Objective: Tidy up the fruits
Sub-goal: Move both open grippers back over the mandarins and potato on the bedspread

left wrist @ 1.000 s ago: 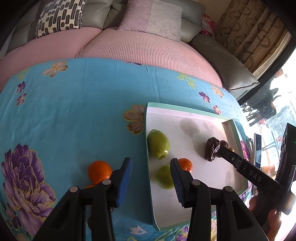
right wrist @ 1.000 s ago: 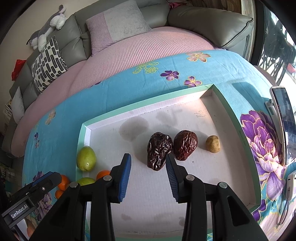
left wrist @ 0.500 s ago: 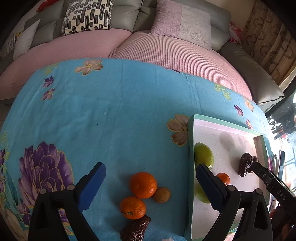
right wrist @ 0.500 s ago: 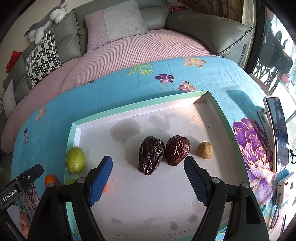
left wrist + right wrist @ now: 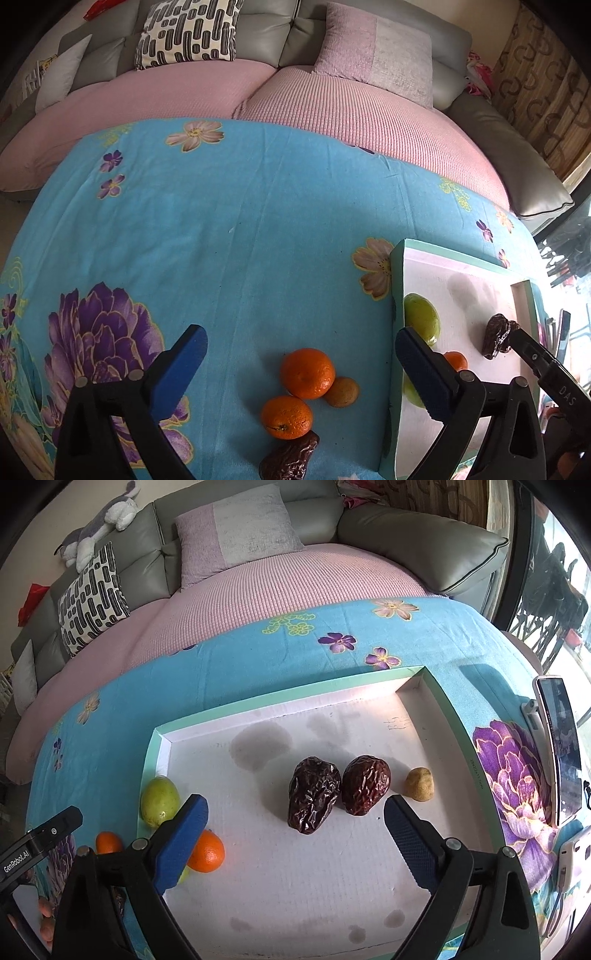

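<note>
L tongs (image 5: 301,363) wide open, gripping nothing, over the blue cloth (image 5: 240,229). Right under & between the jaws, near edge of the left wrist view: a date (image 5: 290,459), long axis slanting up-right, then two oranges (image 5: 287,416) (image 5: 307,373) touching, w/ a small brown fruit (image 5: 342,391) beside the upper one. All four lie on the cloth, just left of the tray (image 5: 394,280), so L tongs are the nearer ones by far.

R tongs (image 5: 295,840) also wide open, empty, over the tray floor. Just ahead: two dates (image 5: 314,799) (image 5: 365,784) side by side, touching, long axes running near-to-far; small tan fruit (image 5: 419,783) right of them. An orange (image 5: 207,851) and green fruit (image 5: 159,800) sit at the tray's left wall.

Likely next: L tongs drop straight down on the loose pile.
</note>
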